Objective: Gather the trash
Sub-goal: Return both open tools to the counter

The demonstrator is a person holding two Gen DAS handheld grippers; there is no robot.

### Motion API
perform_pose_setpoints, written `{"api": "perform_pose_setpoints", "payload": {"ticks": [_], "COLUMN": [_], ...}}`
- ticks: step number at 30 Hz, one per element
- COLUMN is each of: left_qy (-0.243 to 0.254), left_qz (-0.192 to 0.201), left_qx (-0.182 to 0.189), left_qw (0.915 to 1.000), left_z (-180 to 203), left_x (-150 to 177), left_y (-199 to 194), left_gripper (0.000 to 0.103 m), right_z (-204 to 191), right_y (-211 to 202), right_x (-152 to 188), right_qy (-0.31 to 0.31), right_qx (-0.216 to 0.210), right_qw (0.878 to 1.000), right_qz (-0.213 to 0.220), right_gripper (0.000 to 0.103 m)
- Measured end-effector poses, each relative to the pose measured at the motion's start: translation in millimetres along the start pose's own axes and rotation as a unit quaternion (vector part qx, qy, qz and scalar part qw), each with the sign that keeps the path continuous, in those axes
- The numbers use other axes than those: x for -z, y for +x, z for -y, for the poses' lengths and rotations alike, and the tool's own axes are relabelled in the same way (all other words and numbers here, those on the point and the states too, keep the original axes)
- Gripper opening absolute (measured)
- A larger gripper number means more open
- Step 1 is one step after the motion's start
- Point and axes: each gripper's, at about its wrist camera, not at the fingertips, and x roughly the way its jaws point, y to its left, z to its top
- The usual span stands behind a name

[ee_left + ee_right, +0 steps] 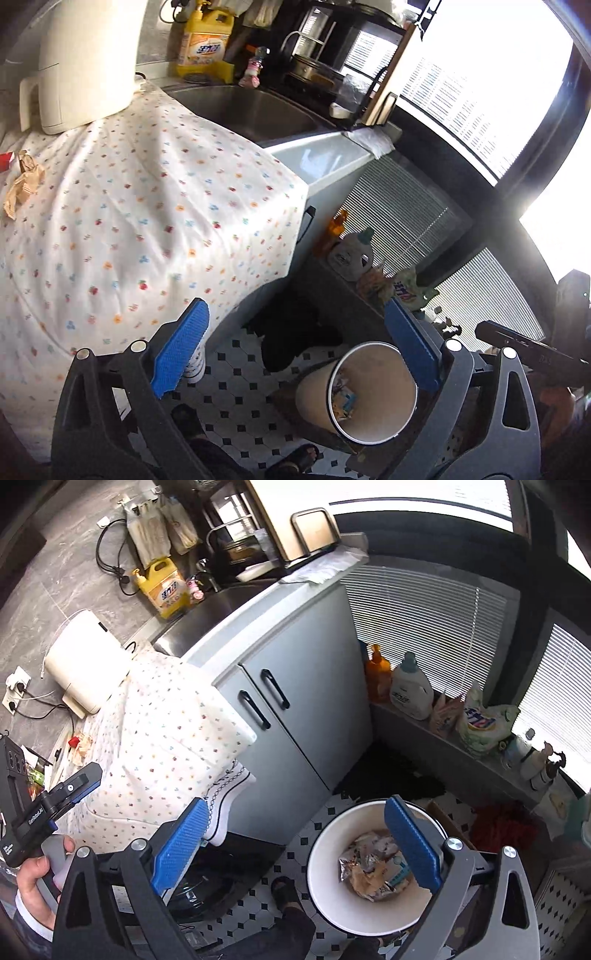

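A: Where is the trash seen?
B: Crumpled wrappers (pixel 373 871) are seen inside the white bin (pixel 325 886), low and right of centre in the right wrist view. The bin stands on the black-and-white tiled floor (pixel 295 853). In the left wrist view the bin (pixel 314 398) is seen tilted toward the camera, low and right of centre.
A: Is any trash left elsewhere?
B: A crumpled brown paper (pixel 24 184) is seen at the left edge of the left wrist view, lying on the bench covered by a dotted cloth (pixel 147 206).
A: How are the tongs held?
B: The left tongs (pixel 295 354) are spread wide with nothing between the blue pads. The right tongs (pixel 295 842) are likewise spread and empty, held above the bin.
A: What surrounds them?
B: A grey cabinet (pixel 295 686) is seen above the bin, a sink (pixel 251 110) at upper centre, and a yellow jug (pixel 164 587) at upper left.
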Motion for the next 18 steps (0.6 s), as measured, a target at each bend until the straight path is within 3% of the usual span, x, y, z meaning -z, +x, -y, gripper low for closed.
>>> {"api": "perform_pose_setpoints", "payload": {"ticks": [10,18], "left_qy": [-0.055,-0.094], "left_qz": [0.053,0.081], "left_qx": [-0.054,-0.098], "left_qw": [0.9956,0.9874], "left_z": [-97.3,-174.5], "left_x": [-28.9,-38.2], "left_y": [-46.6,-78.8], "left_gripper": [0.096,0.096], "right_z": [-107.3,-191.9], "right_y": [40.1,78.8], "right_x": [-31.8,-44.6], "right_qy": [-0.065,-0.113], "right_qx": [-0.046,-0.084], "right_qw": [0.997,0.990], "right_qz": [-0.006,-0.019], "right_gripper": [0.095,0.095]}}
